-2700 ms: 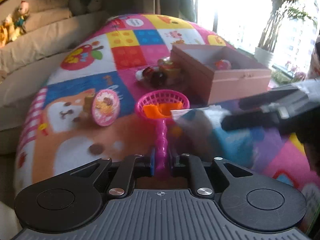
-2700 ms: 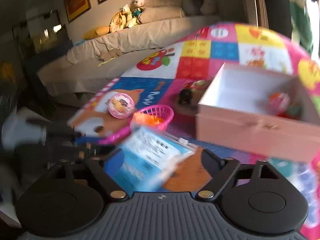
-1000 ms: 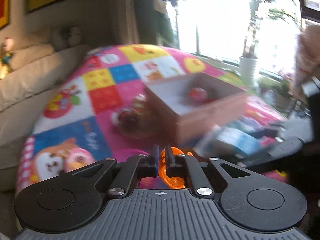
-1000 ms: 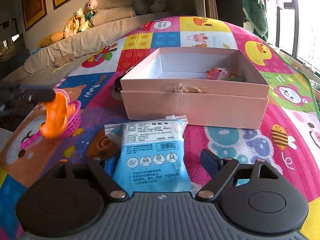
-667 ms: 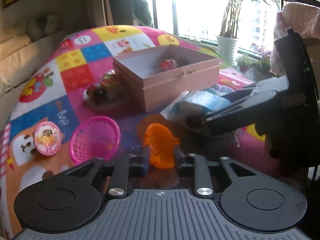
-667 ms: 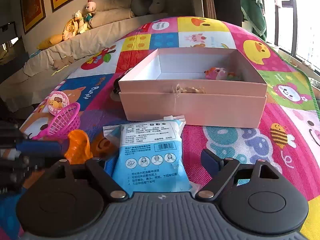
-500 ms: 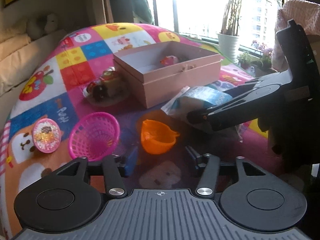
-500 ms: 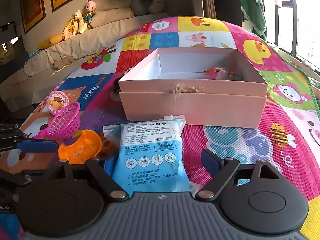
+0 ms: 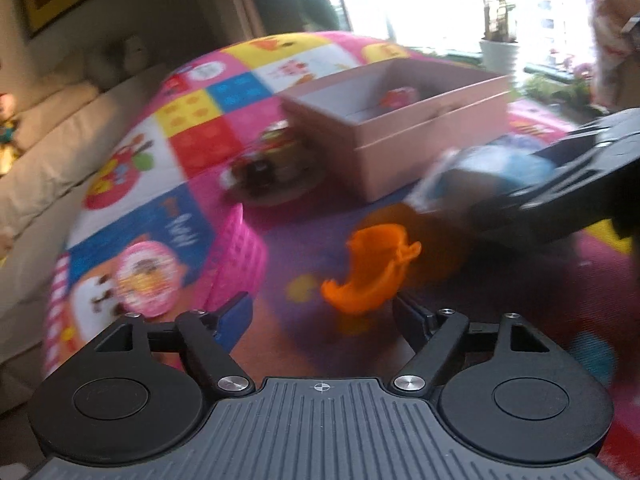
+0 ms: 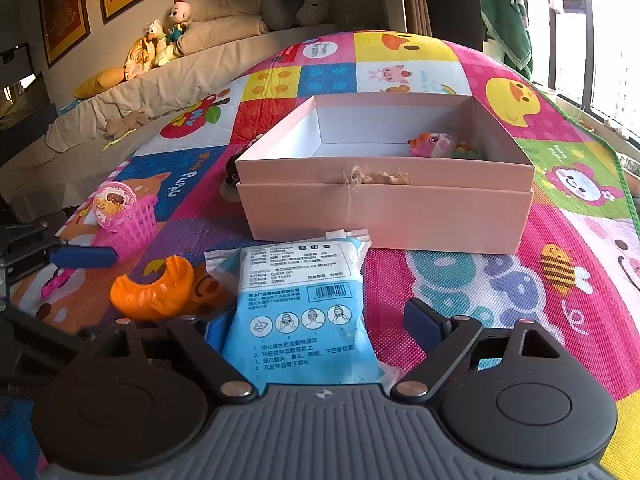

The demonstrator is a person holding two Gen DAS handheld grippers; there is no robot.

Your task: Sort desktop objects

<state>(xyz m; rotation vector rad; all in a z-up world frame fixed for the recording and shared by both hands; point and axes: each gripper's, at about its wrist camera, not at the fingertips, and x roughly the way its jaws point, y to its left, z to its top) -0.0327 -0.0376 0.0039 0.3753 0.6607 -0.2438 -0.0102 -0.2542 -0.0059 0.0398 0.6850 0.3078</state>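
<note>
Two hand-held claws work over a bright patchwork play mat spread beside a long beige sofa lined with soft toys. The left claw hangs just above the mat with its fingers spread wide, gripping nothing; a small orange plastic cup lies tipped on its side just ahead of the gap, at the claw's 12 o'clock, apart from both fingers. At that claw's 10 o'clock a pink mesh basket lies on the mat, and a round pink toy disc sits close against it at 9 o'clock. The left view is smeared by motion, so finer detail there cannot be made out. The right claw is likewise spread, its fingers standing either side of a blue-and-white sealed packet that lies flat on the mat between them; the right finger is clear of the packet, while contact on the left side cannot be judged. The orange cup rests just beside the packet at its 9 o'clock. Straight ahead of the right claw, at 12 o'clock and just past the packet's far end, stands an open pink cardboard box, a twist of string on its front wall. Inside, toward the box's far right corner, lies a small pink-and-white animal toy. A cluster of small dark toys sits against the box's left side.
</note>
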